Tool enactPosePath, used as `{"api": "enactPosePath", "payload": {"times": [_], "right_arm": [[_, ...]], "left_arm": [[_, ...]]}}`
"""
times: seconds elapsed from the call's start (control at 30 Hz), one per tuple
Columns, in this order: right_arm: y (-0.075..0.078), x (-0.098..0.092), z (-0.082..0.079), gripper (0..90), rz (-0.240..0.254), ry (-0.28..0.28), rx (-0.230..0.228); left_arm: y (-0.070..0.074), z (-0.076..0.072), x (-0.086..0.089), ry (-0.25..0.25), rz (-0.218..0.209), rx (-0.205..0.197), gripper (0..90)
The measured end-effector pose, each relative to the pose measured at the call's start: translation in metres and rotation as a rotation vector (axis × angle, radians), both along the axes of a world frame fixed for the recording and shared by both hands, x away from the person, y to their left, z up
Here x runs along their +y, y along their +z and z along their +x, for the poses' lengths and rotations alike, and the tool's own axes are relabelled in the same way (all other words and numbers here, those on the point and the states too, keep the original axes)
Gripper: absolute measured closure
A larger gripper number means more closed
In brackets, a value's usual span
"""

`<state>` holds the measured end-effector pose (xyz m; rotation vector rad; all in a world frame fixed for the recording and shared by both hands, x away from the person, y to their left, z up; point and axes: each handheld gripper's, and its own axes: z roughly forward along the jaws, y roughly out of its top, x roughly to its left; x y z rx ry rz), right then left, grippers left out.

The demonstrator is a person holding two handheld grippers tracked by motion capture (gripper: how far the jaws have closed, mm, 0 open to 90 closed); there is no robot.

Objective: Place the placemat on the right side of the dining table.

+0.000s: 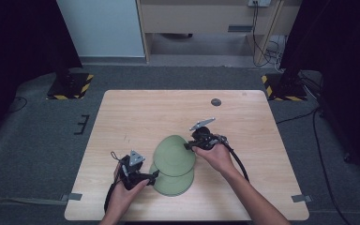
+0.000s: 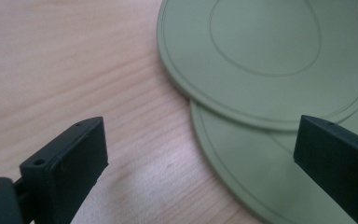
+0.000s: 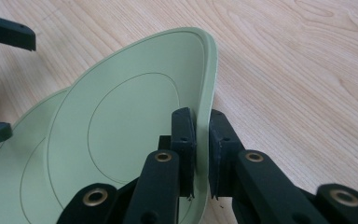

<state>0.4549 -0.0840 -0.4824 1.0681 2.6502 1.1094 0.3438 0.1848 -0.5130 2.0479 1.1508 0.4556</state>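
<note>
From the high view, two green plates lie overlapping near the middle of a light wooden table (image 1: 122, 112): the upper plate (image 1: 174, 154) sits tipped, its far-right edge raised, and the lower plate (image 1: 173, 183) lies flat beneath it, showing at the near side. Two hands come in from the bottom edge, each with one gripper. The right gripper (image 1: 188, 146) meets the right edge of the upper plate, and the left gripper (image 1: 155, 175) sits at the left edge of the lower plate. One small dark round disc (image 1: 216, 101) lies on the table near the far edge, well apart from the plates. On the floor, two black bases with yellow-and-black striping stand at the far corners, one on each side. In the left gripper view, its two black jaws stand wide apart with nothing pressed between them; the upper plate (image 2: 265, 56) overlaps the lower plate (image 2: 242, 158), and the right-hand jaw hangs over the lower plate's surface while the other is over bare wood. In the right gripper view, the two jaws are clamped on the rim of the upper plate (image 3: 130, 121), one pad on each face, with the plate tilted up off the table; the lower plate (image 3: 14, 158) shows behind it, and the left gripper's two open jaw tips appear at the left edge.
</note>
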Motion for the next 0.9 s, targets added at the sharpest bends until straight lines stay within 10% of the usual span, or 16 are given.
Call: {"api": "enactPosePath", "payload": {"times": [0.9], "right_arm": [[0.016,0.002,0.006,84.2,-0.02,0.008,0.003]], "left_arm": [[-0.019,0.019,-0.019,-0.027,0.005,0.037,0.2]]}}
